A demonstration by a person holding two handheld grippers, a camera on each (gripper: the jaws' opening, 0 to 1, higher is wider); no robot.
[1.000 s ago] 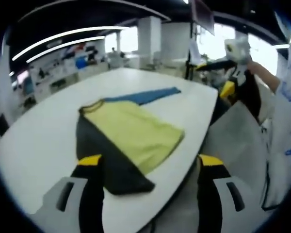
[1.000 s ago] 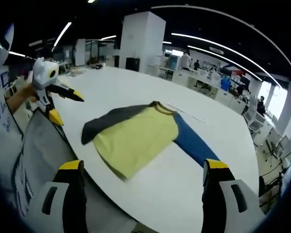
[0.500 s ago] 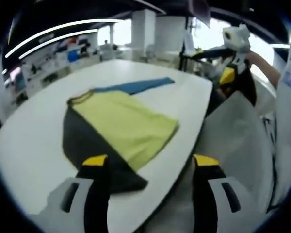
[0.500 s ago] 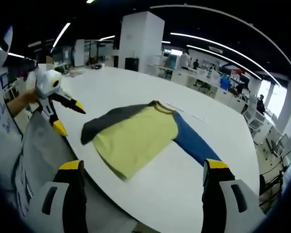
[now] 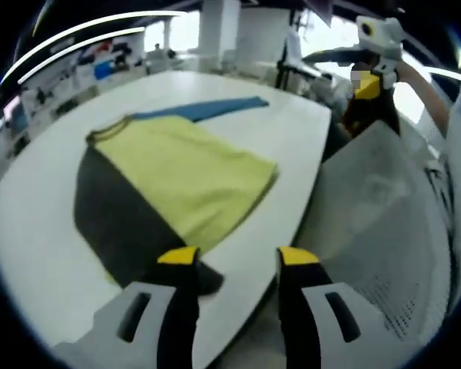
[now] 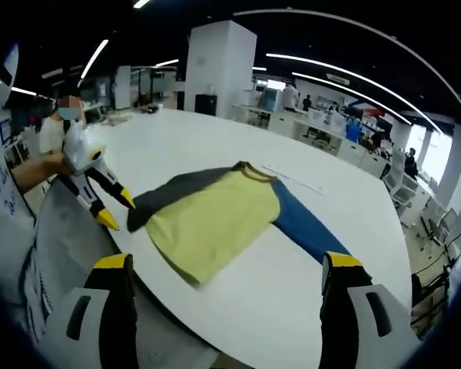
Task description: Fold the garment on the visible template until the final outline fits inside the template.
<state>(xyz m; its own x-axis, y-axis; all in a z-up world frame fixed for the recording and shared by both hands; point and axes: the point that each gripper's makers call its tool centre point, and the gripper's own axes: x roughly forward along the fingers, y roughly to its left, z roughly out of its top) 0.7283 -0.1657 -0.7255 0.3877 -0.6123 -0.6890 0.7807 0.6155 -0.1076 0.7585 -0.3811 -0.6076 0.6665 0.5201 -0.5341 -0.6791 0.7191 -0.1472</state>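
Since the earlier frames the left gripper (image 5: 234, 257) had come down and in toward the garment (image 5: 169, 184). Its yellow-tipped fingers (image 5: 178, 257) had drawn closer together, though they were still parted with a gap between them and held nothing. In the right gripper view the left gripper (image 6: 114, 211) had dropped from above the worktop (image 6: 238, 288) to its near edge, its tips now just beside the dark sleeve (image 6: 165, 196).

The one garment lay flat on the white worktop (image 5: 38, 223), near the edge closest to the person. Its body was yellow, one sleeve dark grey and folded across it, the other sleeve blue (image 6: 303, 227) and stretched out straight. In the left gripper view the dark sleeve (image 5: 115, 223) ended at the left finger's tip; whether they touched could not be told.

The left gripper was held by a hand (image 6: 54, 163) on an outstretched arm, pointing downward and toward the cloth. The right gripper (image 6: 227, 265) hovered off the worktop's near edge, well apart from the garment, its two fingers spread wide and empty. In the left gripper view it (image 5: 373, 65) was held high beyond the worktop's far corner.

A grey sheet (image 5: 384, 223) lay beside the worktop's edge. Beyond lay an open office with a white pillar (image 6: 219, 65).
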